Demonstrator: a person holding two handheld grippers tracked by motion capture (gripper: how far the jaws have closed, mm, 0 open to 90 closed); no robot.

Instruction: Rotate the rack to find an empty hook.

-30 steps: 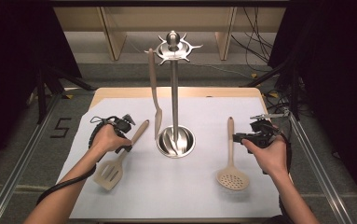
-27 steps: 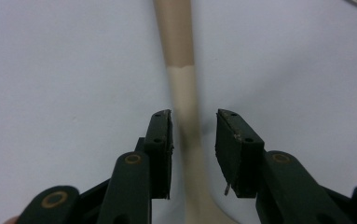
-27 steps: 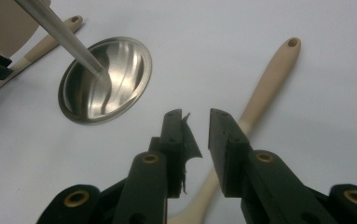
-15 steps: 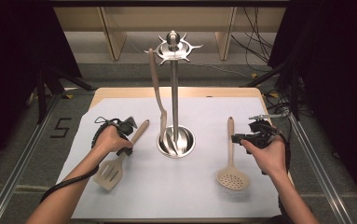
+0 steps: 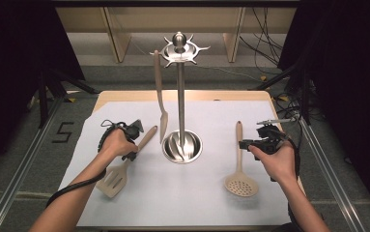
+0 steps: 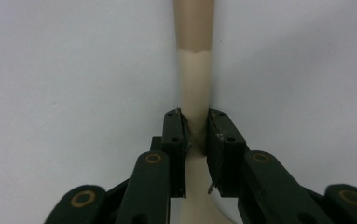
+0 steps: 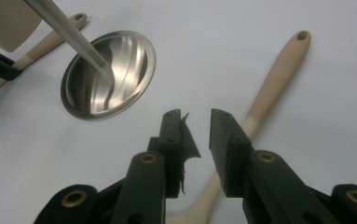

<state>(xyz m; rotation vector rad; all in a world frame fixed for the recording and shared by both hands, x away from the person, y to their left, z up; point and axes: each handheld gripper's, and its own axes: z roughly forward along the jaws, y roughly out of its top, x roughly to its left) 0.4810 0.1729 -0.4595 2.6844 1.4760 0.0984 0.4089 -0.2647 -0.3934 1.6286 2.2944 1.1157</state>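
While I watch from the high view, my left gripper (image 5: 133, 141) sits on the handle of the slotted turner (image 5: 124, 162), which lies on the white sheet (image 5: 173, 198) left of the steel stand (image 5: 181, 145); its long axis runs diagonally, slotted blade near-left, handle tip far-right toward the stand's round base. My right gripper (image 5: 246, 144) hovers beside the skimmer (image 5: 239, 164), whose perforated round head points near and its handle far. 1 pale spatula (image 5: 159, 96) hangs from the stand.

In the left gripper view, the jaws have just been closing and now clamp the turner's smooth, matte beige handle, with a tan end section.

In the right gripper view, the jaws stand apart with nothing between them, over the skimmer's handle.
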